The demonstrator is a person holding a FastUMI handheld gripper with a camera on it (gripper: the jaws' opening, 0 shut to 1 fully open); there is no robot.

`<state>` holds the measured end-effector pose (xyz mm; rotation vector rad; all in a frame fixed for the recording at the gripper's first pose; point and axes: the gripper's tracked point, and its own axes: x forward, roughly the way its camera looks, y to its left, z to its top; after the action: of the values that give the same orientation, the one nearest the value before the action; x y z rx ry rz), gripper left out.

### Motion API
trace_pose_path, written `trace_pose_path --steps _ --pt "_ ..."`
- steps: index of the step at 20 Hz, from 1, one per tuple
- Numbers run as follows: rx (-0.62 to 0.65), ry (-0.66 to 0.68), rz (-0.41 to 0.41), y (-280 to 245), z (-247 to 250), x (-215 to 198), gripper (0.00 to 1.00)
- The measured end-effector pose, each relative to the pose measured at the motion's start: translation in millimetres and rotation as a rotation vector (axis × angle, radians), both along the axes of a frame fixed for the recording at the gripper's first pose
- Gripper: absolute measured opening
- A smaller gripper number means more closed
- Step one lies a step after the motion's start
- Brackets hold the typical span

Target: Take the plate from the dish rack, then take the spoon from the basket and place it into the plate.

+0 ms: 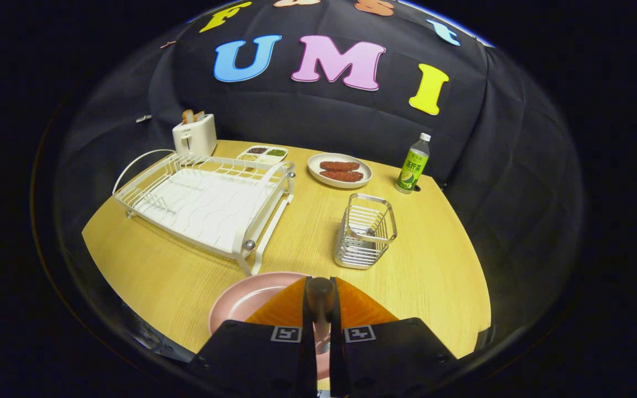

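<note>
A pink plate lies on the wooden table near its front edge, partly hidden under my fingers. My gripper hovers over the plate and is shut on a spoon, which stands upright between the two fingers with its dark handle end up and a shiny part lower down. The wire basket stands just beyond the fingers, slightly to the right, with nothing showing in it. Further left, the white dish rack holds no dishes.
A toaster with bread stands at the back left. Behind the rack sits a small divided tray. A white plate with two reddish patties and a green bottle stand at the back right.
</note>
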<state>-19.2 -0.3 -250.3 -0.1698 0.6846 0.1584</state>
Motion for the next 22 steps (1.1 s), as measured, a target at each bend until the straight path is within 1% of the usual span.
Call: trace_pose_path --steps 2,6,7,8,10,12,13,15,17,18,19,20,22 --pt "-0.018 -0.029 0.031 9 -2 4 0.14" --pt "-0.057 -0.030 0.117 29 -9 2 0.15" --pt "-0.070 -0.026 0.127 32 -12 3 0.16" --pt "-0.081 -0.019 0.126 33 -12 3 0.16" --pt "-0.057 0.009 0.115 38 -16 3 0.18" --pt "-0.028 0.032 0.093 41 -15 3 0.23" --pt "-0.024 0.033 0.072 37 -13 5 0.29" --pt "0.001 0.035 0.040 36 -8 3 0.47" --pt "0.047 0.040 0.023 37 -1 0 0.74" --pt "0.062 0.034 0.012 35 5 0 0.79" --pt "0.072 0.017 -0.004 31 13 2 0.94" --pt "0.081 -0.007 -0.023 25 26 3 1.00" --pt "0.110 -0.062 -0.059 17 51 11 0.98"
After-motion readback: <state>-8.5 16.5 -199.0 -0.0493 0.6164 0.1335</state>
